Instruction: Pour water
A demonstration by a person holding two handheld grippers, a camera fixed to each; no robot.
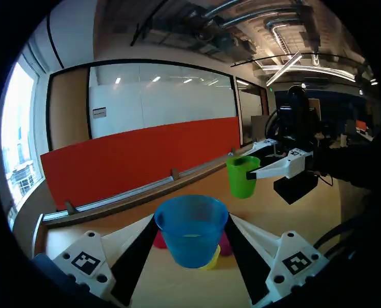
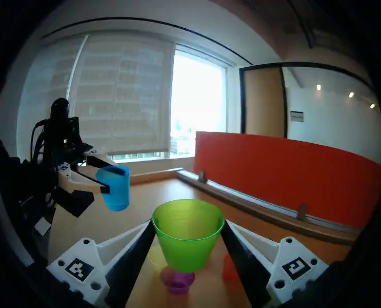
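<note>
Left gripper [image 1: 191, 227]: fingers clamp the blue cup [image 1: 191, 244], upright between their tips. Right gripper [image 2: 188, 232]: fingers clamp the green cup [image 2: 187, 249], upright between their tips.

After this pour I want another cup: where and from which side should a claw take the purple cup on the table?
Probably its upper wall just under the rim, with the claw level and coming from the near side. The purple cup stands upright, mouth up, and the yellow cup sits close at its far left.
</note>
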